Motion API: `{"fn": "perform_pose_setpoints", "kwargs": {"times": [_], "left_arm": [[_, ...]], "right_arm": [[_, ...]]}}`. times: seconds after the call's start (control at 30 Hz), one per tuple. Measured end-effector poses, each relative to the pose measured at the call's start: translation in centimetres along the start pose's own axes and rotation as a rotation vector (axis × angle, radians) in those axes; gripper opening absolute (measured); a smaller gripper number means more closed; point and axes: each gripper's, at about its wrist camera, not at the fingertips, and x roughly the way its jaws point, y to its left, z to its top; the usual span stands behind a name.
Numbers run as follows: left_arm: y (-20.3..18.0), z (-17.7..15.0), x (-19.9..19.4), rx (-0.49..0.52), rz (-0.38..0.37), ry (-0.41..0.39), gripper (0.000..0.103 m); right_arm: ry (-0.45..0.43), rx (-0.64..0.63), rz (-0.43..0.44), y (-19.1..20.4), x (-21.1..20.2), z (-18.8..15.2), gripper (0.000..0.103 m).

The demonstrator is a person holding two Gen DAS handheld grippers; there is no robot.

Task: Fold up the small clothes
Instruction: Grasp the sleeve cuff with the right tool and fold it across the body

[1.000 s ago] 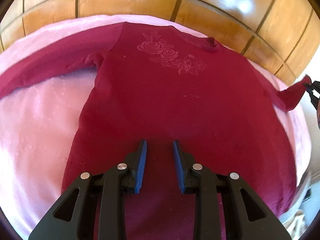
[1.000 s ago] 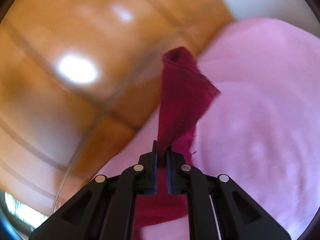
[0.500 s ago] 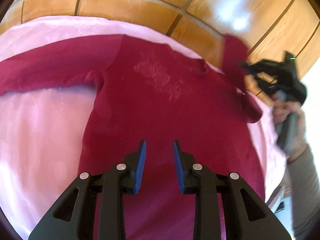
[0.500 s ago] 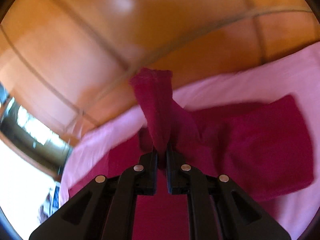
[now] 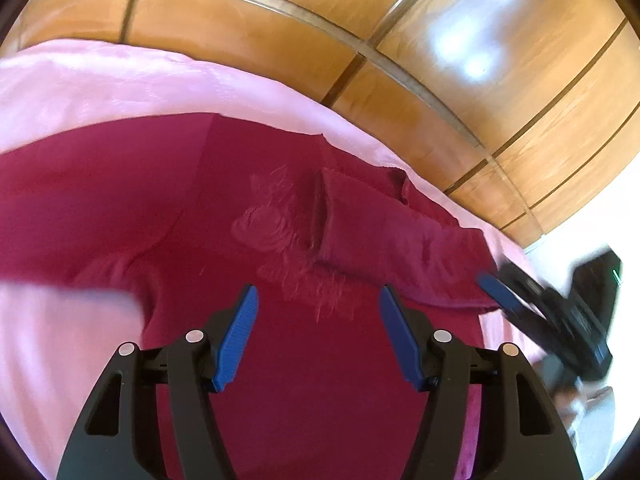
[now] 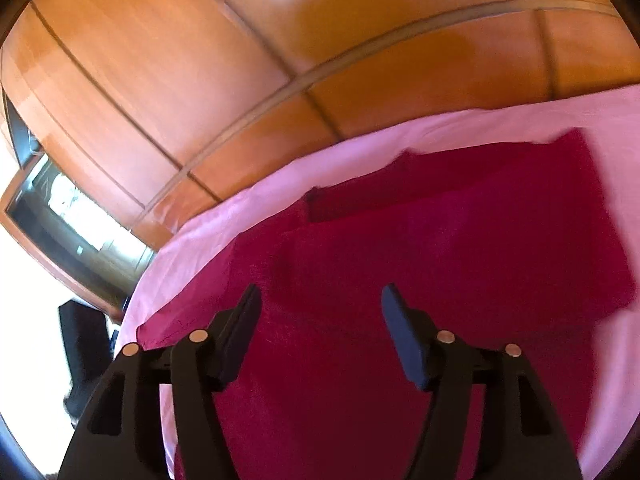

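Observation:
A dark red long-sleeved top [image 5: 256, 216] with a rose print lies flat on a pink sheet [image 5: 100, 80]. Its right sleeve [image 5: 380, 236] lies folded across the chest, cuff near the print. Its left sleeve [image 5: 80, 184] stretches out to the left. My left gripper [image 5: 318, 304] is open and empty above the top's lower body. My right gripper [image 6: 320, 300] is open and empty above the top [image 6: 440, 248]; it also shows blurred at the right edge of the left wrist view [image 5: 552, 312].
A glossy wooden panelled wall [image 5: 400, 40] rises behind the bed. The pink sheet's edge [image 6: 168, 264] drops off at the left of the right wrist view, with a dark object [image 6: 84, 340] and a framed opening [image 6: 72, 216] beyond.
My right gripper carried the right sleeve over the chest, let it go and opened. My left gripper opened wider and moved forward over the top.

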Motion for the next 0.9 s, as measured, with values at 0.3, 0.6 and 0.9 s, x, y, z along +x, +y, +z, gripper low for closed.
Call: {"fn": "perform_pose_setpoints", "kwargs": {"times": [0.3,0.6,0.9], "left_arm": [[-1.6,3.7,8.3,0.038,0.053,0.092,0.049],[-2.1,4.5,7.1,0.056,0.076,0.012,0.006],[0.3,3.6,7.6,0.112,0.279,0.027,0.006]], "right_arm": [[-0.151,0.207,-0.181,-10.0,-9.3,-1.5,0.066],[-0.152,0.164,-0.162,-8.8,-6.3,0.8,0.055],[0.018,0.074,-0.344,-9.5,3.5,0.3,0.048]]}}
